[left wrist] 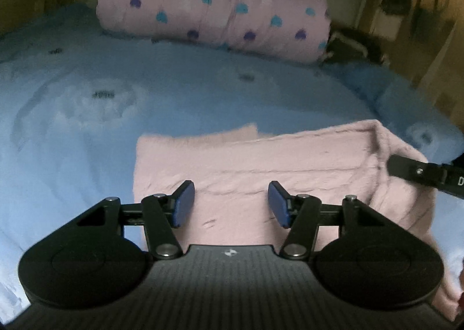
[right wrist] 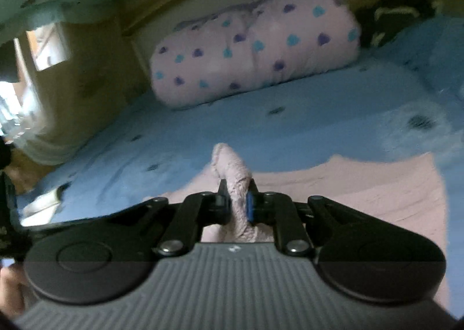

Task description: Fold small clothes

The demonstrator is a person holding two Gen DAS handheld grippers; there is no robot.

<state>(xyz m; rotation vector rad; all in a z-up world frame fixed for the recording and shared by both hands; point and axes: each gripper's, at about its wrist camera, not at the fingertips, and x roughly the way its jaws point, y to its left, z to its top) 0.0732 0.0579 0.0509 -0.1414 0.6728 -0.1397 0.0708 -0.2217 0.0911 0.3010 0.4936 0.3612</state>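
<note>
A pale pink fuzzy garment (left wrist: 261, 161) lies partly folded on the blue bedsheet (left wrist: 116, 92). My left gripper (left wrist: 231, 204) is open and empty just above the garment's near part, blue pads apart. My right gripper (right wrist: 235, 202) is shut on a raised fold of the pink garment (right wrist: 230, 167), which sticks up between the fingers. In the left wrist view the right gripper's finger (left wrist: 417, 172) shows at the garment's right edge.
A pink pillow with blue and purple hearts (left wrist: 214, 2) lies at the head of the bed. A dark object (left wrist: 353, 48) sits right of it. Wooden bed frame (left wrist: 429, 48) runs on the right. The blue sheet (right wrist: 261, 127) spreads around the garment.
</note>
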